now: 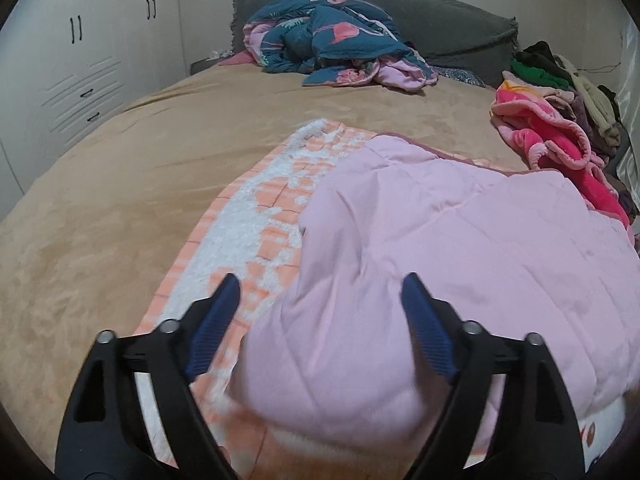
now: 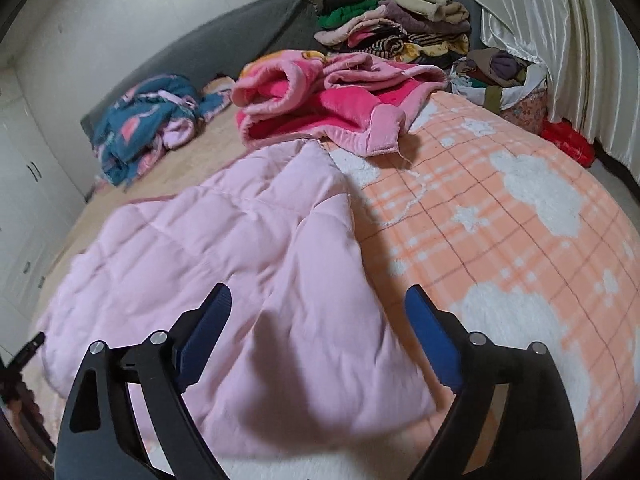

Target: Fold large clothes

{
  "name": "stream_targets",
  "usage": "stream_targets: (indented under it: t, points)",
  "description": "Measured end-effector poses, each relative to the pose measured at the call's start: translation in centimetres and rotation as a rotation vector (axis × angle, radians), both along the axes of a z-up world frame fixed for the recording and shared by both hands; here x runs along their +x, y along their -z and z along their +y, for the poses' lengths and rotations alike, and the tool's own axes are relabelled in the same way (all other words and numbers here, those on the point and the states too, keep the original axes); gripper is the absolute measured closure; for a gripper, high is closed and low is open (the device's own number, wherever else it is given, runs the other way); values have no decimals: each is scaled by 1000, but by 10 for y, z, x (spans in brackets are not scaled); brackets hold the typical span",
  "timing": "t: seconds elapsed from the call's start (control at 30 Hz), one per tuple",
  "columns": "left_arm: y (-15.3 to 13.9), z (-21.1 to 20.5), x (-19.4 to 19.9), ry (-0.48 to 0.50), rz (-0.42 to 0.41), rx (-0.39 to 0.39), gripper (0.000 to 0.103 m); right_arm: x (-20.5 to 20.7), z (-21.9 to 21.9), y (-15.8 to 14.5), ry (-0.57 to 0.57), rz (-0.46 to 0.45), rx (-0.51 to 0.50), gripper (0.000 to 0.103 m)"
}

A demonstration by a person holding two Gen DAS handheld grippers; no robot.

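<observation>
A large quilted blanket lies on the bed, pale pink on one side (image 1: 440, 240) and orange plaid with white clouds on the other (image 1: 256, 216). Part of it is folded over, so the pink side (image 2: 240, 264) covers some of the plaid side (image 2: 500, 232). My left gripper (image 1: 320, 284) is open, its jaws wide apart just above the pink fold's near edge. My right gripper (image 2: 318, 296) is open too, jaws spread over the pink layer near its edge. Neither holds cloth.
The bed has a tan cover (image 1: 120, 184). A crumpled blue and pink quilt (image 1: 332, 36) lies by the grey headboard (image 1: 440, 20). A bright pink fleece blanket (image 2: 320, 104) and a pile of clothes (image 2: 392, 28) sit at the far side. White wardrobes (image 1: 80, 60) stand on the left.
</observation>
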State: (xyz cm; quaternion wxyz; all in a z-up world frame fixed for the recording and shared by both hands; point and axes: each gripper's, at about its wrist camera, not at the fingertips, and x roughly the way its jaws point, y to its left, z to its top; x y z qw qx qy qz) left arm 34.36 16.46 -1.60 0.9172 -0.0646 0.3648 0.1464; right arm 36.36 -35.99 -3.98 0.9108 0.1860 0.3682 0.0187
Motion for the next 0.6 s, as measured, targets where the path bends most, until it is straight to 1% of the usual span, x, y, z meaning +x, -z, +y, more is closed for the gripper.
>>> stream_targets:
  t: [0.07, 0.1, 0.13, 0.17, 0.2, 0.23, 0.33, 0.37, 0.5, 0.6]
  points:
    - [-3, -1, -8, -3, -3, -24, 17, -12, 1, -1, -11, -5, 18, 15]
    - [-3, 0, -12, -3, -2, -47, 16, -17, 2, -1, -19, -4, 29, 15]
    - [-4, 1, -17, -10, -3, -68, 14, -24, 3, -1, -23, -1, 41, 13]
    - [-3, 2, -21, -21, -2, -88, 11, -28, 4, 0, -22, -2, 50, 9]
    - [-3, 3, -25, -26, -1, -115, 10, -34, 5, 1, -20, -4, 67, 7]
    - [-1, 4, -30, -32, -2, -148, 10, -40, 6, 3, -21, -5, 87, 6]
    - [9, 6, -44, -66, 8, -278, 10, -50, 11, 10, -26, 8, 129, 6]
    - [15, 6, -51, -76, 8, -336, 10, -52, 13, 12, -29, 12, 140, 6]
    - [33, 3, -59, -88, 2, -457, 10, -57, 22, 26, -37, 41, 194, 6]
    - [41, 2, -61, -103, -2, -503, 10, -55, 29, 33, -52, 65, 224, 6]
